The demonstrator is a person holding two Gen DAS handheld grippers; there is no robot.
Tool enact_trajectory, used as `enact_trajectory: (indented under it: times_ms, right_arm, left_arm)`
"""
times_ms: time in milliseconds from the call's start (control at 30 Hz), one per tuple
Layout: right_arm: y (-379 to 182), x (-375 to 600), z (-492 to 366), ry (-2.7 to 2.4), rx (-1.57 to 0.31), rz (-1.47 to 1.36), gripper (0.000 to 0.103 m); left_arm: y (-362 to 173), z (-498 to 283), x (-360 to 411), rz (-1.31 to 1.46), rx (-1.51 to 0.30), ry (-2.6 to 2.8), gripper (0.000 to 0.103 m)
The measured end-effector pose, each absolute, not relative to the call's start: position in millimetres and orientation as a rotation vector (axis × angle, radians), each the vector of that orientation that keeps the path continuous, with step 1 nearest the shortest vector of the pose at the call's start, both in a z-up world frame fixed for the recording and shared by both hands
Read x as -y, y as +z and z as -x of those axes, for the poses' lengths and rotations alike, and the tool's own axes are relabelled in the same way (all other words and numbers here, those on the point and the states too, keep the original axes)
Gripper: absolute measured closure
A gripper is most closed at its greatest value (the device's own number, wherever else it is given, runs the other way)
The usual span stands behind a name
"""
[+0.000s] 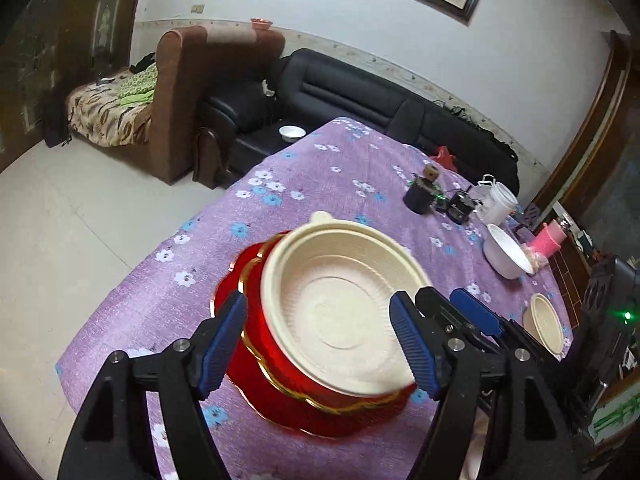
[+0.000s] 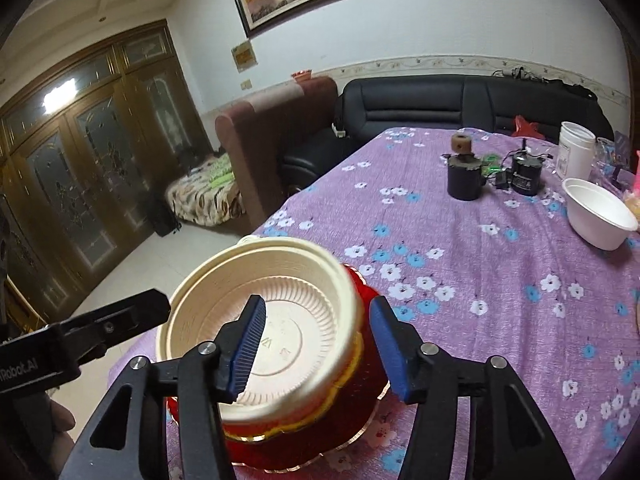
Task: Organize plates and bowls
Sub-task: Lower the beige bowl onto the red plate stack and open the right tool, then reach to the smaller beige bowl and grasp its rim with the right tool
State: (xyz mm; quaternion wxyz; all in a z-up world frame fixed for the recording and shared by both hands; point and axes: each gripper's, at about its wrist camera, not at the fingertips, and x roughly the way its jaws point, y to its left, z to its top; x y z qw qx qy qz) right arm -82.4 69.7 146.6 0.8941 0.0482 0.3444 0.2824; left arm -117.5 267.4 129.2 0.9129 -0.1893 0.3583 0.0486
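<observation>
A cream plastic bowl (image 1: 340, 304) sits nested in a red bowl with a gold rim (image 1: 288, 376), which stands on a red plate (image 1: 228, 280) on the purple flowered tablecloth (image 1: 320, 168). My left gripper (image 1: 320, 340) is open, its fingers straddling the stack from the near side. My right gripper (image 2: 316, 344) is open over the stack's right rim, one finger above the cream bowl (image 2: 256, 320), the other outside the red bowl (image 2: 360, 380). A white bowl (image 1: 506, 254) and a small cream bowl (image 1: 544, 322) stand further right.
Two dark cylindrical devices (image 2: 464, 178) with cables, a white tub (image 2: 574, 148) and a pink item (image 1: 550, 238) stand at the far right of the table. A white bowl (image 1: 292, 133) rests on the black sofa (image 1: 360, 96) beyond. The table edge runs along the left.
</observation>
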Motion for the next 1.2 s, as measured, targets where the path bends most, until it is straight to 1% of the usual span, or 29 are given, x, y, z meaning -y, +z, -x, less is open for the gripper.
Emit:
enact_trajectory:
  times_ms: [233,433,600,733,867,967,1133,1167,1200]
  right_arm:
    - [144.5,-27.9,89.9,0.551,-0.715,-0.157,0.042]
    - [134.9,39.7,94.7,0.444,-0.725,-0.206,0.041]
    - [135.4,136.3,91.2,0.23,-0.686,-0.278,0.042]
    - [135.1,239.7,86.0,-0.093,-0.659,-0.415,0.042]
    - [122.1,310.4,77.7,-0.319,-0.672,-0.534,0.042]
    - [110.3,333.9,61.3,-0.35,-0.701,-0.589,0.042]
    - [97.8,331.6,26.8,-0.25,-0.743,-0.559,0.042]
    - [94.7,328.2,25.8,-0.216,-0.749,-0.563,0.049]
    - [91.3,324.7,25.6,-0.186,-0.762,-0.567,0.059]
  left_arm:
    - [132.1,125.8,-236.6,0.382,-0.752,0.017,0.029]
    - [133.1,130.2,-196.4,0.327,-0.76,-0.056,0.026]
    - [125.8,124.9,-169.7,0.296,-0.797,-0.099,0.026]
    - [118.8,118.9,-149.2,0.263,-0.824,-0.119,0.026]
    - [113.2,111.9,-125.9,0.223,-0.851,-0.14,0.026]
    - [111.0,107.5,-107.0,0.177,-0.869,-0.158,0.026]
    - [105.9,99.8,-89.6,0.14,-0.894,-0.171,0.026]
    - [104.2,96.7,-86.0,0.136,-0.9,-0.169,0.026]
    - [101.9,92.6,-82.0,0.136,-0.908,-0.17,0.026]
